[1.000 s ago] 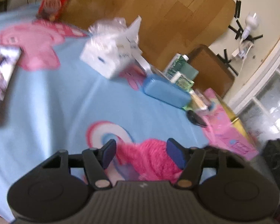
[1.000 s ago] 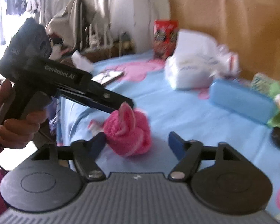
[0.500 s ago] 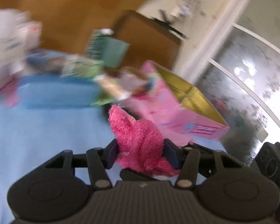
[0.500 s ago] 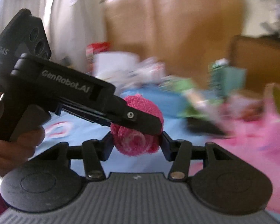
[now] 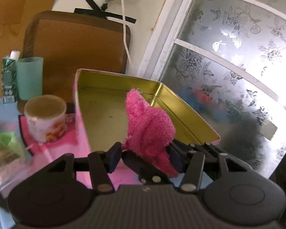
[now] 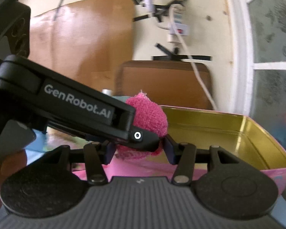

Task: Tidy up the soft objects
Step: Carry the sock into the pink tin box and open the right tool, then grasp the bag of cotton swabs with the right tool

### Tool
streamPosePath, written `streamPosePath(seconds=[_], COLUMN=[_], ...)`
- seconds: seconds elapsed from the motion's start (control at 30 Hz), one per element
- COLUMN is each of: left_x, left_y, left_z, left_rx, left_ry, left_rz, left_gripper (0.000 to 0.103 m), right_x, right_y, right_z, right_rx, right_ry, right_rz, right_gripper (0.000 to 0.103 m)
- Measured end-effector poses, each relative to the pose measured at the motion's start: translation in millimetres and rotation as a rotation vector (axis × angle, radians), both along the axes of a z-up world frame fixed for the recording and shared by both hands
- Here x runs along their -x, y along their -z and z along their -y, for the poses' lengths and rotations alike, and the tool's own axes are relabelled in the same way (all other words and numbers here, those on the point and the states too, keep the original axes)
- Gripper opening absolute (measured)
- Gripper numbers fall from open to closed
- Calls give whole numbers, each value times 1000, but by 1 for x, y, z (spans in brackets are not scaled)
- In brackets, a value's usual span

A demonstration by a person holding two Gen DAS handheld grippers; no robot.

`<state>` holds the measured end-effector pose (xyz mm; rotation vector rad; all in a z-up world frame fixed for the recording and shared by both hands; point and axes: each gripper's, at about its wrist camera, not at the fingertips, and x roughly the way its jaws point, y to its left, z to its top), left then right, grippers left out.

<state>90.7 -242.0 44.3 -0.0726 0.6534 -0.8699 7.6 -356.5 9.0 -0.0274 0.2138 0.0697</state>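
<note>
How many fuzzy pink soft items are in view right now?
1: a fuzzy pink sock, held in the air over the open tin, gripped by both the left claw and the right claw. The tin looks empty; nothing else soft shows.

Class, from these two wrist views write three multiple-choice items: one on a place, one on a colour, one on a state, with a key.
1. In the left wrist view, where does the white printed round cup stand relative to the pink rectangular metal tin?
A) left of it
B) inside it
C) on top of it
2. What colour is the tin's inside?
A) blue
B) gold
C) black
3. The tin is:
A) shut with a lid
B) upside down
C) open at the top
Key: 1 A, the cup stands outside the tin's left wall; 2 B, its inner walls shine gold; 3 C, no lid covers it and its floor shows.
</note>
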Motion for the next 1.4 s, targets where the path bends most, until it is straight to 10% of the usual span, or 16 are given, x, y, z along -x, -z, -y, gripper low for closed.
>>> streamPosePath(seconds=[0.23,0.5,0.87,1.1,1.17,1.4], left_x=[2,42,51,51,52,50], left_y=[-4,-5,52,60,61,64], left_z=[6,-110,-247,-268,-269,-277], left_rx=[-17,32,-11,104,120,177], left_ry=[-79,-244,-547,-539,-531,-521], left_rz=[53,158,27,-23,-16,-39], left_gripper=[65,74,74,74,74,77], right_x=[-22,3,-27,-65,-72,-41], right_y=[12,9,5,14,20,19], right_z=[22,7,-107,-148,-157,-153], right_rx=[-69,-131,36,193,253,252], right_ry=[204,160,-252,-265,-250,-202], right_rz=[-1,74,-31,-100,-118,-55], right_gripper=[82,83,70,57,21,19])
